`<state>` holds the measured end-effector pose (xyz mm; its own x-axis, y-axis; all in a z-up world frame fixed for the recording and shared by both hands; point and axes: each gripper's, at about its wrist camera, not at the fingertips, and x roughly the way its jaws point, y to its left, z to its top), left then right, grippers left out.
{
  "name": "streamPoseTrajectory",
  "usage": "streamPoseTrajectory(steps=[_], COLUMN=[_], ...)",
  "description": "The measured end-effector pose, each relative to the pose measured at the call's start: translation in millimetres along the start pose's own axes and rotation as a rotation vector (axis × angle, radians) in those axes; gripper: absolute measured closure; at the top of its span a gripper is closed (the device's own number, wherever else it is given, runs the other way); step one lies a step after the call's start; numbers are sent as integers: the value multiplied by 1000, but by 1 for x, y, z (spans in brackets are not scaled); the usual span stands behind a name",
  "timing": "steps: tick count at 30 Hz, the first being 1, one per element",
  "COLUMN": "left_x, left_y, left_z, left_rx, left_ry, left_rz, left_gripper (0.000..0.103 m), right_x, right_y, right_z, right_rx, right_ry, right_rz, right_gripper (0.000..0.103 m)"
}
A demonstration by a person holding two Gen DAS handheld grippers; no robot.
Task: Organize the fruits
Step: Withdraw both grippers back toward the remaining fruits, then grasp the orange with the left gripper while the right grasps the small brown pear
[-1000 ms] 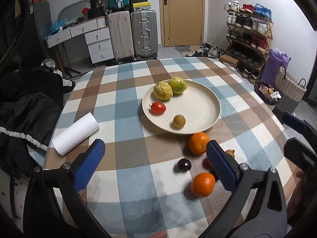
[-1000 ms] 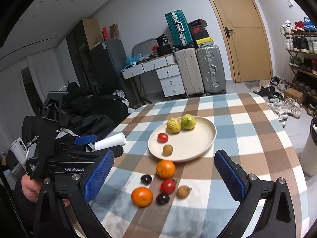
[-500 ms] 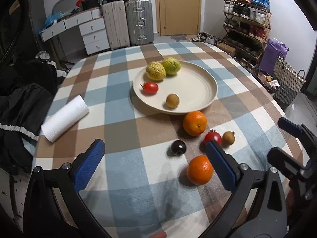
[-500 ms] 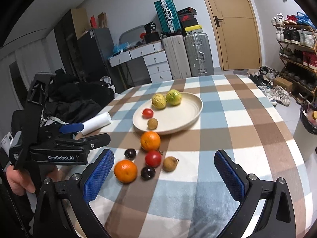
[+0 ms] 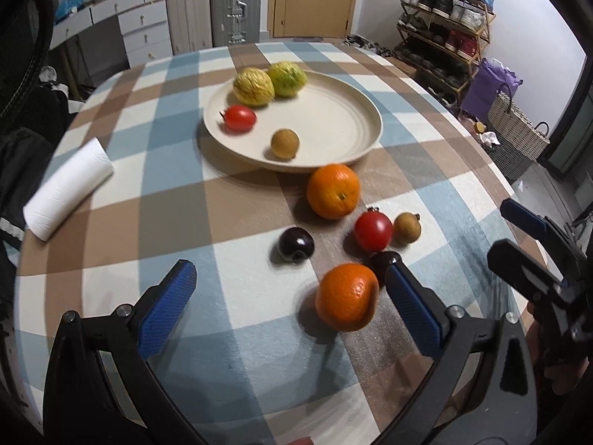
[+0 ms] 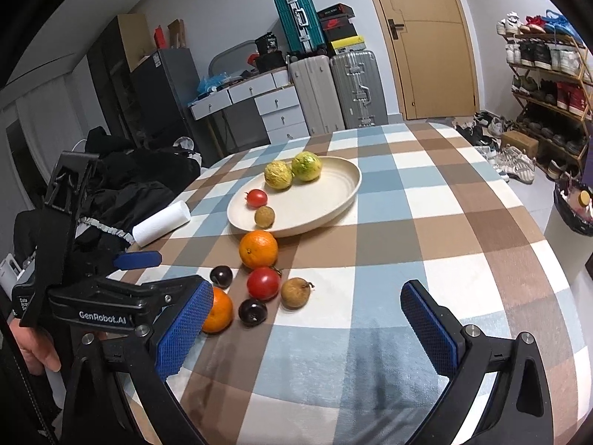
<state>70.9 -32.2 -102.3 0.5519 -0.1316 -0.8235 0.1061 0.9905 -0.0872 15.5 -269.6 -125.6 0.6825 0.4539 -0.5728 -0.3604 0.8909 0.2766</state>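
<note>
Left hand-held gripper (image 5: 289, 285) released, approaching near orange (image 5: 346, 296); right hand-held gripper (image 6: 307, 307) released too. Next: straddle orange, clench, lift to plate (image 5: 344, 111)

Dim indoor light, soft shadows, fisheye-warped edges.

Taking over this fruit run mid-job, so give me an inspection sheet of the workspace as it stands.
Surface: round table in a checked cloth.
Job's things: plate holds two yellow-green fruits, a small tomato and a brown fruit; loose on the cloth are two oranges, a large tomato, two dark plums and another brown fruit.
Clutter: paper roll lying near the table edge.
Grippers: left gripper open, empty, near the closer orange; right gripper open, empty.
Cables: nothing seen.
Surroundings: suitcases, drawers, door, shoe rack.
</note>
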Motion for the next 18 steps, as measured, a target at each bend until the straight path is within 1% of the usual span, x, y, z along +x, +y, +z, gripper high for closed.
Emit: streamPoseTrajectory(steps=[5, 10, 11, 13, 14, 18], left_x=[7, 8, 8, 7, 8, 10], left_y=[-1, 0, -1, -1, -1, 1], left_z=[-4, -5, -5, -6, -6, -9], left_rx=[-6, -18, -16, -11, -9, -16], left_ry=[25, 42, 40, 36, 38, 53], left_rz=[-38, -93, -96, -101, -110, -139], left_gripper=[1, 2, 5, 15, 16, 35], right_x=[2, 5, 6, 7, 7, 9], right_y=[-5, -7, -7, -7, -7, -6], right_z=[-2, -2, -2, -3, -3, -3], right_rx=[15, 18, 20, 21, 20, 23], right_ry=[7, 15, 16, 19, 20, 27], right_rz=[-1, -2, -2, -1, -3, -3], right_gripper=[0, 0, 0, 0, 0, 0])
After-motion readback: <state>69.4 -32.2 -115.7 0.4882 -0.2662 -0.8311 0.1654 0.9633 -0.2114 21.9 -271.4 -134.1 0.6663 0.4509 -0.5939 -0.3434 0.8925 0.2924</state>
